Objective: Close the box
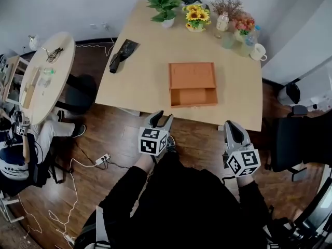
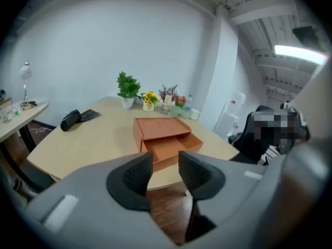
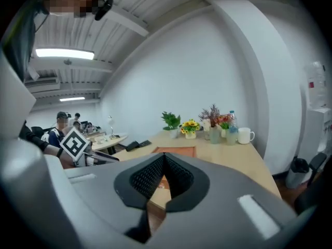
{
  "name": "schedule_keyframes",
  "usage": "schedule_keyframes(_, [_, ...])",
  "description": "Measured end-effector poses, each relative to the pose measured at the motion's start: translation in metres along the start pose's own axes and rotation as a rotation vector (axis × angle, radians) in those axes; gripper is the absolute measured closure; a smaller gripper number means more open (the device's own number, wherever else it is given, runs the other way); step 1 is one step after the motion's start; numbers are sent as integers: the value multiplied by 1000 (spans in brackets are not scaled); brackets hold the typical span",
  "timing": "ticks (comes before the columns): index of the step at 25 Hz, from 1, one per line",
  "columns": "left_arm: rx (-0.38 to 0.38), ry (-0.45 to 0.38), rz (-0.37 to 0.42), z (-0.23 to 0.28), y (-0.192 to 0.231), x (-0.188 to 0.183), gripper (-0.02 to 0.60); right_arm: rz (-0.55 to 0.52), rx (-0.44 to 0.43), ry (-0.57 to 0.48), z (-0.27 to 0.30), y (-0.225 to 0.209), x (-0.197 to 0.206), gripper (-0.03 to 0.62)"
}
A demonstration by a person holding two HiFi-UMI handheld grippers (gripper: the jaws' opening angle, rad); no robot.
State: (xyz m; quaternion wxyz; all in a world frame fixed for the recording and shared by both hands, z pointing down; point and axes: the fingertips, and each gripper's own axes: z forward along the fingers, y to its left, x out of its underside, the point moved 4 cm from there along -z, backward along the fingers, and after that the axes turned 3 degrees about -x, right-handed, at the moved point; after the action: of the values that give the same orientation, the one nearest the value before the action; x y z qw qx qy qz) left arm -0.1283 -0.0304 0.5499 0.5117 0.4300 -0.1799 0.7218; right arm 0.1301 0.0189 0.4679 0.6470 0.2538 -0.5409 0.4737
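An orange drawer-style box (image 1: pixel 192 83) lies on the light wooden table (image 1: pixel 145 71), its drawer pulled out toward the near edge. The left gripper view shows the box (image 2: pixel 163 136) straight ahead with the drawer open. My left gripper (image 1: pixel 160 119) hovers off the table's near edge, left of the box, jaws apart with nothing between them (image 2: pixel 165 166). My right gripper (image 1: pixel 233 130) hangs off the near edge to the box's right, jaws shut and empty (image 3: pixel 164 174). Neither touches the box.
Potted plants, sunflowers (image 1: pixel 196 17), bottles and a white mug (image 1: pixel 258 52) line the table's far edge. A black pouch (image 1: pixel 120 56) lies at its left. A round side table (image 1: pixel 46 71) and a seated person are at the left; black chairs (image 1: pixel 290 139) stand at the right.
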Motion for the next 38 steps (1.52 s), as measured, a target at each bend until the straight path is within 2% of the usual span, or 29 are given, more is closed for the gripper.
schedule_keyframes(2, [30,83,22,30,17,10,443,31,72,107,34,-33,19,594])
schedule_keyframes(4, [59,145,-1,52,33,14,443,71,127,205,66,-66,36,592])
schedule_keyframes(8, [106,220,-43,83,40,10,443,182,127,342,118,-110,66,537])
schedule_keyframes(10, [98,243,-56,93,41,9,443,219,120,395,137,-121,80,522])
schedule_keyframes(14, [50,326,-59,116,40,15,443,196,80,482,162,-126,91,516])
schedule_keyframes(17, [41,402,-48,131,35,18,448,163,53,610,172,-117,105,516])
schedule_keyframes(19, [20,448,-26,135,33,15,508,100,71,692,176,-113,112,535])
schedule_keyframes(22, [-18,475,-22,137,35,10,522,35,110,707,180,-110,107,549])
schedule_keyframes(31, [-69,497,-52,145,55,-3,534,67,178,736,197,-102,101,556])
schedule_keyframes(35, [-73,478,-45,155,57,-12,534,61,235,738,207,-109,94,560])
schedule_keyframes(38, [-47,432,-35,160,60,-14,531,77,230,710,212,-114,95,560])
